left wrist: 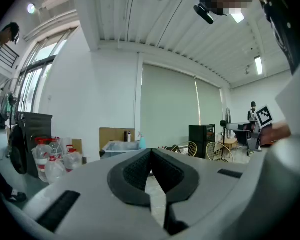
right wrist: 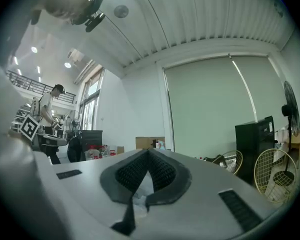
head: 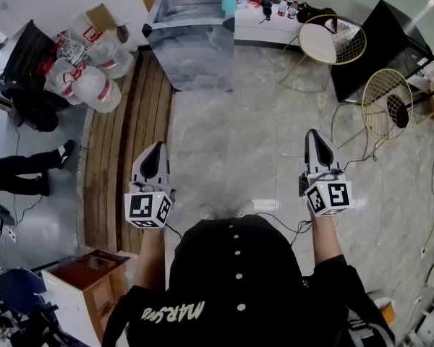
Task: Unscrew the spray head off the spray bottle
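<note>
The small pale-blue plastic spray bottle [head: 229, 0] is standing well away on the grey plastic-wrapped table [head: 192, 49], seemingly untouched with nothing unscrewed yet, while the left gripper [head: 157, 150] and right gripper [head: 315, 137] are hovering empty, jaws pressed together.

The person wears a black top [head: 202, 266] with a row of white buttons [head: 238, 275] down the middle, white lettering [head: 175, 311] on one side, and black sleeves [head: 340, 277]. Pale shoes [head: 244, 208] show below. The left gripper [head: 156, 150] and right gripper [head: 316, 139] have light grey tapered shells with black textured pads [left wrist: 135, 176] and black slots [left wrist: 60, 210]. Each carries a white cube [head: 148, 208] printed with black square markers. A thin black cable [head: 298, 228] runs from the rear of each gripper.
</note>
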Demonstrator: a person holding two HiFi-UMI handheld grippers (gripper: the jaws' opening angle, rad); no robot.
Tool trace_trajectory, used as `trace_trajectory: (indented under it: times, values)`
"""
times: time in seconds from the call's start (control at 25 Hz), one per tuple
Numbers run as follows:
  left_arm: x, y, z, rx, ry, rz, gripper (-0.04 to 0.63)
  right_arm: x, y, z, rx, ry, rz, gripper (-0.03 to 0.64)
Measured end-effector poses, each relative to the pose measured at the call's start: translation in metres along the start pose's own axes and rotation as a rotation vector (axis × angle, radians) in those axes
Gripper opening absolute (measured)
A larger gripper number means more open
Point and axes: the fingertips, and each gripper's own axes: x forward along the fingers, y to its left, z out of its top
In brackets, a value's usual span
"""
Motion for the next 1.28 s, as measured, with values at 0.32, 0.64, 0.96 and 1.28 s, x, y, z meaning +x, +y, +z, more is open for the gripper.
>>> trace_trajectory:
  times: [0.32, 0.64, 0.96, 1.28]
  values:
    - [0.012, -0.032, 0.004, 0.009, 0.006, 0.031, 0.026, -0.001, -0.026, -0.003, 0.044, -0.008, 0.054, 0.011]
    - [0.027, -0.053, 0.005, 0.018, 0.007, 0.029, 0.025, 0.006, -0.04, -0.011, 0.04, -0.007, 0.103, 0.011]
    - [0.064, -0.032, 0.012, 0.018, -0.029, 0.002, 0.025, 0.041, -0.042, -0.006, 0.013, -0.03, 0.101, 0.011]
    - [0.145, -0.011, 0.033, 0.006, -0.06, -0.025, 0.026, 0.103, -0.07, 0.01, -0.005, -0.035, 0.077, 0.011]
